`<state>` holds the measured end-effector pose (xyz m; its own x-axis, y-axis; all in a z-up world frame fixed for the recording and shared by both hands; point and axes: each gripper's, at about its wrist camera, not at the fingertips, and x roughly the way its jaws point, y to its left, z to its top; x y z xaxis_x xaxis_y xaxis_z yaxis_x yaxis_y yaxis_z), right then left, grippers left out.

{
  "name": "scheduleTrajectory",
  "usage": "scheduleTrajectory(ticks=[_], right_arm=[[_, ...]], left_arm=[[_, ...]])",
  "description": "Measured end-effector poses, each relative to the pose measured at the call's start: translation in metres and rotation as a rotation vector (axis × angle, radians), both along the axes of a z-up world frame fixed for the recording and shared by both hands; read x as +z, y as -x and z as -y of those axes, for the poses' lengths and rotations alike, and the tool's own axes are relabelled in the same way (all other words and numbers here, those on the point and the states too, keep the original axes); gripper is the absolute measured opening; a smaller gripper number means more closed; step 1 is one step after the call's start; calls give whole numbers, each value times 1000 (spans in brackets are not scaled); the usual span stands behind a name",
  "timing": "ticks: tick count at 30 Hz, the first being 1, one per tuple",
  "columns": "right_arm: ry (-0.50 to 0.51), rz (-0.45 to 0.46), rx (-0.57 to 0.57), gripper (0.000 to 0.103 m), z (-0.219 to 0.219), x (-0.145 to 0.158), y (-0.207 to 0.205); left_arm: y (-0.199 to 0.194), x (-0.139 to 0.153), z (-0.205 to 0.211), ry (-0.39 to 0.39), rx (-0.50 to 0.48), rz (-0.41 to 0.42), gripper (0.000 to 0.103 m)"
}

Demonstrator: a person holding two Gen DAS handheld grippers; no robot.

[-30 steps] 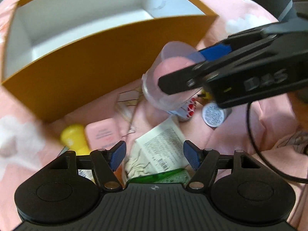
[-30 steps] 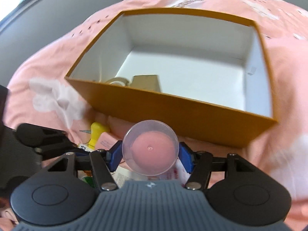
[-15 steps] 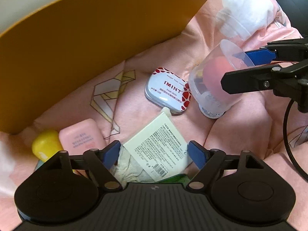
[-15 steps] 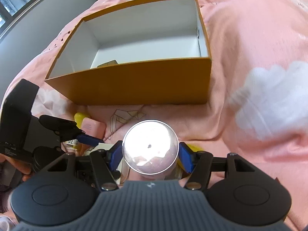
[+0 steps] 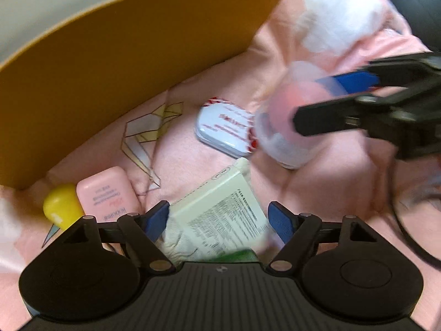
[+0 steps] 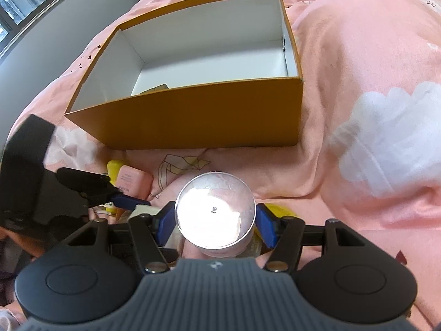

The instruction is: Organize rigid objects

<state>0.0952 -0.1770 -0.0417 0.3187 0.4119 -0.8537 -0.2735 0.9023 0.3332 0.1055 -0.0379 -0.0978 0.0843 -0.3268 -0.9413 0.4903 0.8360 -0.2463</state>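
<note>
Box: orange box [image 6: 193,115] sits open-topped on the pink bedspread [image 6: 358,69], white inside, a small tan item low in its near corner; I judge it the destination.
Clutter: mint tin [image 5: 224,127], pink case [image 5: 106,195], yellow piece [image 5: 62,205] and white printed packet [image 5: 220,209] lie loose on the bedspread in front of the box wall, seemingly still to be sorted.
Right tool [image 6: 216,220]: partly closed, blue pads pressing both sides of a clear plastic cup [image 6: 216,212], held above the clutter, near the mint tin.
Left tool [image 5: 219,219]: jaws wide and just narrowed a little, gripping nothing; the white packet lies between the pads, apparently the next pick.
</note>
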Motion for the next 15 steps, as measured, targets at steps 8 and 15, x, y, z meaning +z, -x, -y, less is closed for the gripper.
scheduleTrajectory(ticks=[8,15], right_arm=[[-5,-8,3,61,2,-2,-1],[-1,-17,2,61,3,-4,0]], left_arm=[[23,28,-6,35,-86,-5,77],[21,27,12,-62,-302,-1,73]])
